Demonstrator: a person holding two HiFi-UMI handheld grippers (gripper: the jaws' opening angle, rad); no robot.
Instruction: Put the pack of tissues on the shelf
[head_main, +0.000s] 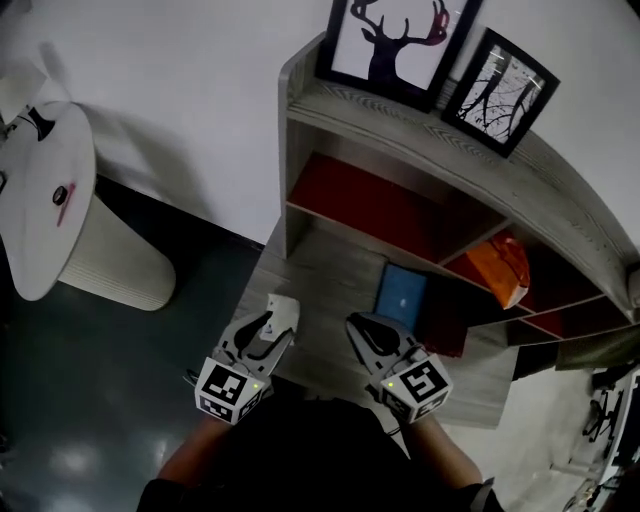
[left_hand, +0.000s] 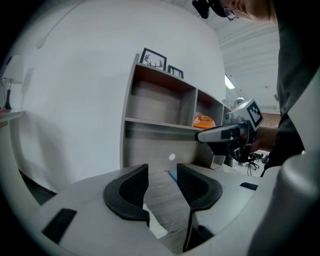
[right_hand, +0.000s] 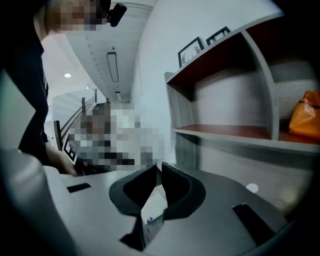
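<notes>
Head view: an orange pack (head_main: 500, 268) sits in one shelf (head_main: 560, 190) compartment; your left gripper (head_main: 270, 325) gapes empty, your right gripper (head_main: 368, 335) is closed.

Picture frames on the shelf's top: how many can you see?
2, both on top of the shelf: the deer print at the left end, the branches print just right of it. None seems hidden.

The left hand-held gripper (left_hand: 162, 170) is smooth matt grey plastic with ribbed black pads (left_hand: 131, 189), the shelf (head_main: 330, 265) ahead of it is matt grey wood grain backed in flat red, and the orange bag (head_main: 500, 270) farther right looks glossy.
</notes>
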